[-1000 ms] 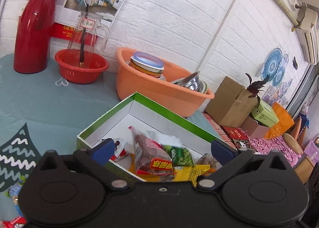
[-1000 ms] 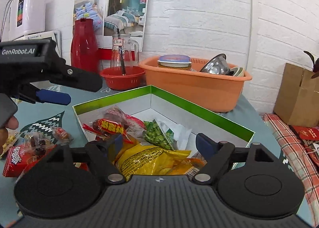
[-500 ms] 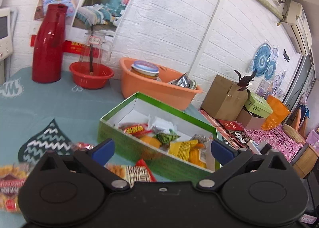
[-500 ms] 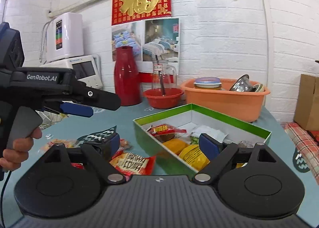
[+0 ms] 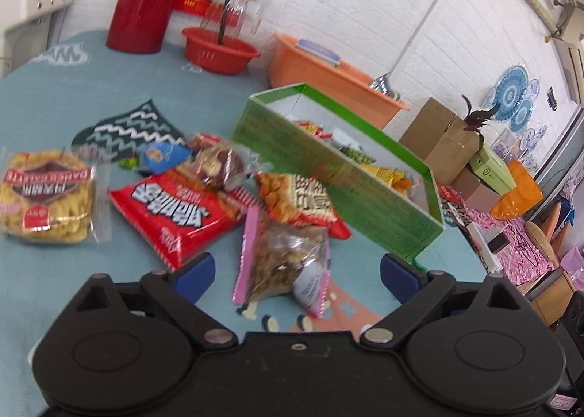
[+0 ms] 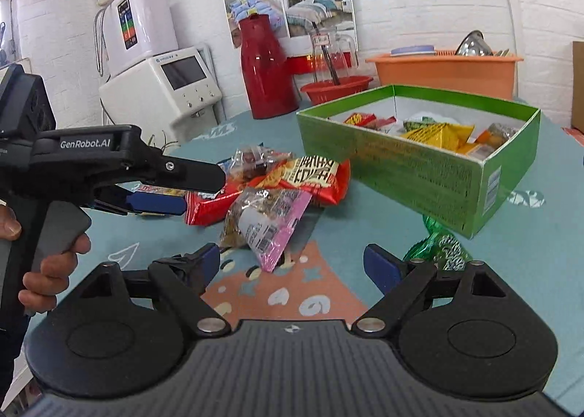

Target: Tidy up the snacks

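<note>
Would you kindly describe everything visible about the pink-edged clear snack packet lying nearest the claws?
The pink-edged clear plastic snack packet shows brownish nut-like contents and a white printed label with a barcode. It lies flat, slightly crumpled, on the teal patterned tablecloth, outside the green cardboard box. Its far end tucks against the red and orange snack bag. Neither open claw touches it; it sits just ahead of the left claw.

Right tongs (image 6: 292, 263) spread wide, empty, above teal tabletop (image 6: 529, 271). Pink-edged snack packet (image 6: 264, 221) just ahead. Green box (image 6: 419, 161) beyond, holding snacks. Left tongs (image 6: 175, 187) alongside, hand-held.
</note>
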Demonstrator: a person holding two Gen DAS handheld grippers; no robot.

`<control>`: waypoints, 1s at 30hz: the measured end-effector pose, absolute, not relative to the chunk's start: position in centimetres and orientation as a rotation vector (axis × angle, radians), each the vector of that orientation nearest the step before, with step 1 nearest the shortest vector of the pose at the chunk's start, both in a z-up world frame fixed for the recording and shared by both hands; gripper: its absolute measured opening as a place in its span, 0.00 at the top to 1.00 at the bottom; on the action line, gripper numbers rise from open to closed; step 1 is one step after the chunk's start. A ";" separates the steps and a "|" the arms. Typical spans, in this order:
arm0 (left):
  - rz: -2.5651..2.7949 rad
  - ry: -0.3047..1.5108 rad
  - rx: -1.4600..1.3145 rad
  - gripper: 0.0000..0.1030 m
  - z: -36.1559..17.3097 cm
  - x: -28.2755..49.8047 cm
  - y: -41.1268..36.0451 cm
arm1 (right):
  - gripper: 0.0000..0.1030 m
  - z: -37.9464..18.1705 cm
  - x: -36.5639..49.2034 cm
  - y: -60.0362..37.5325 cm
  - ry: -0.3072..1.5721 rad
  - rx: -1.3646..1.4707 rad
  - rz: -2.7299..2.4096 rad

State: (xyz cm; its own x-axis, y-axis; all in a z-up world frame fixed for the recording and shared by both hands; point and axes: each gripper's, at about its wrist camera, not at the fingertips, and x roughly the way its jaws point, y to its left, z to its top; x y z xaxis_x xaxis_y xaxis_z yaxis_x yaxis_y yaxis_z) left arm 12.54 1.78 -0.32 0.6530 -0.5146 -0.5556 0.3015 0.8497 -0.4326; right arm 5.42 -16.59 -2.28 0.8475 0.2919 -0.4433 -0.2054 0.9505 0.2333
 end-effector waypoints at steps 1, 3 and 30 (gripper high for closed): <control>-0.462 0.738 -0.322 0.00 -0.7 12.8 2.0 | 0.00 -2.4 5.7 -16.4 0.506 0.179 0.267; -0.471 0.764 -0.350 0.00 -1.3 13.4 2.5 | 0.00 -2.7 6.4 -16.0 0.526 0.175 0.270; -0.680 0.862 -0.254 0.05 -3.1 13.3 -1.4 | 0.29 -3.2 6.4 -16.7 0.597 0.157 0.310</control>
